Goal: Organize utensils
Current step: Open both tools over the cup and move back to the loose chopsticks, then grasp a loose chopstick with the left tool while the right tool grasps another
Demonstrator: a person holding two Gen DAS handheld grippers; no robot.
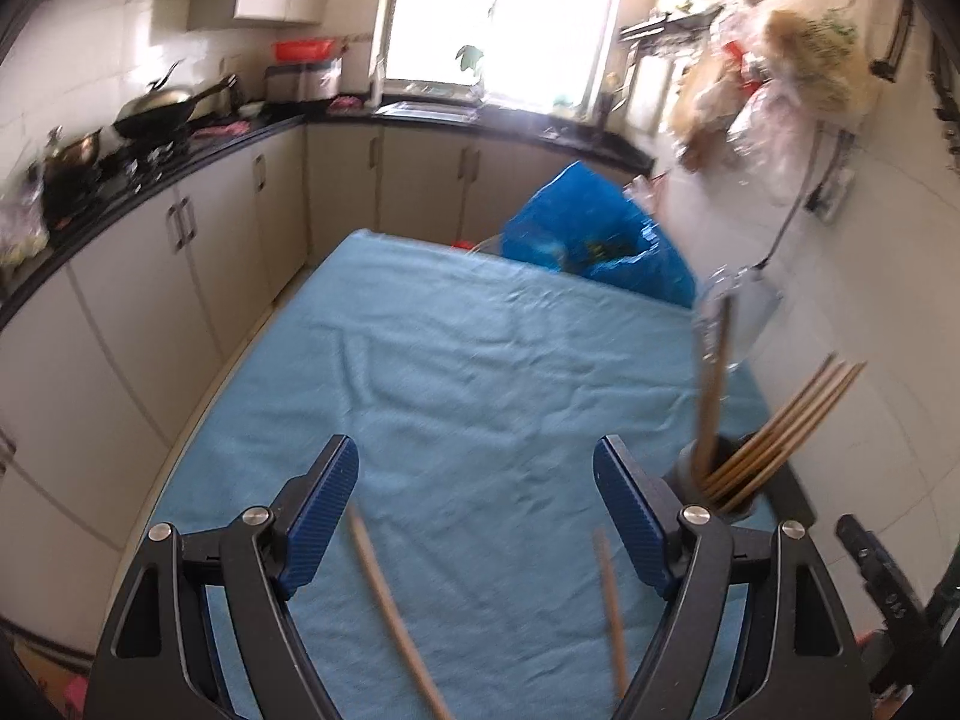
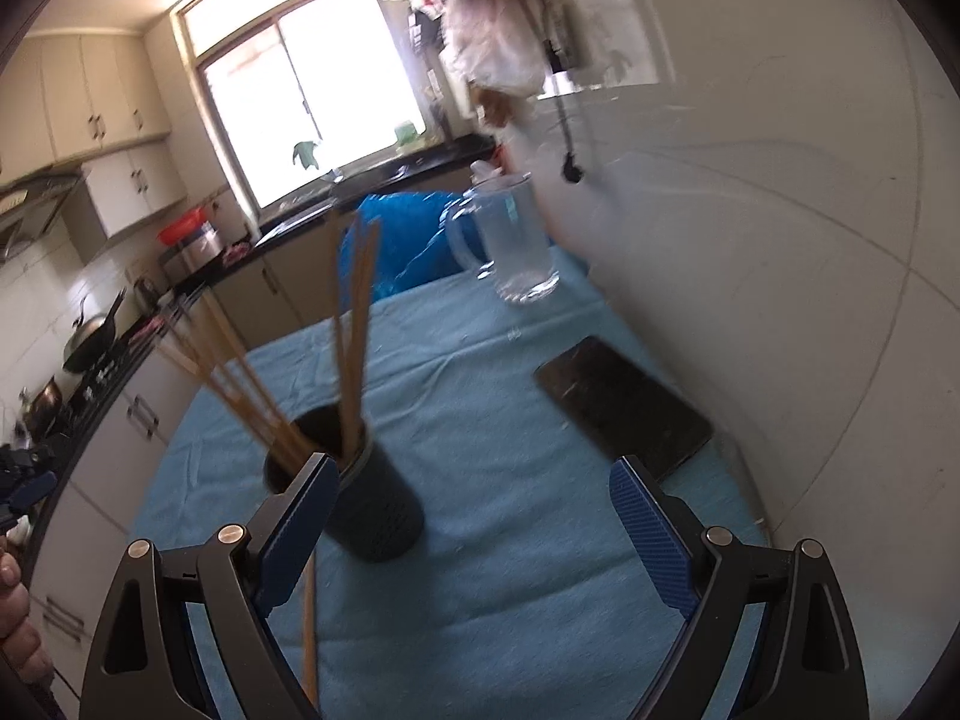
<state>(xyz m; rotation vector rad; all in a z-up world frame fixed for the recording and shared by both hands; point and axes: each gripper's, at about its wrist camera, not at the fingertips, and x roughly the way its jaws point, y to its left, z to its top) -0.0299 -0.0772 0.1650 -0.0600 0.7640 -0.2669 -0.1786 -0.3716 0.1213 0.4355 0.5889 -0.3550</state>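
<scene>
A dark cylindrical utensil holder [image 2: 369, 504] stands on the blue tablecloth [image 2: 510, 570] with several wooden chopsticks [image 2: 354, 324] sticking up out of it. It also shows at the right of the left wrist view [image 1: 729, 480]. My left gripper [image 1: 477, 498] is open and empty above the cloth; two loose chopsticks [image 1: 396, 612] [image 1: 612, 612] lie on the cloth below it. My right gripper [image 2: 474, 516] is open and empty, its left finger just in front of the holder. One loose chopstick [image 2: 309, 630] lies by that finger.
A clear glass jug [image 2: 516, 240] stands at the far right of the table, next to a blue plastic bag [image 1: 594, 240]. A dark flat tablet [image 2: 624, 408] lies near the wall. Kitchen cabinets and a stove with woks [image 1: 162, 114] run along the left.
</scene>
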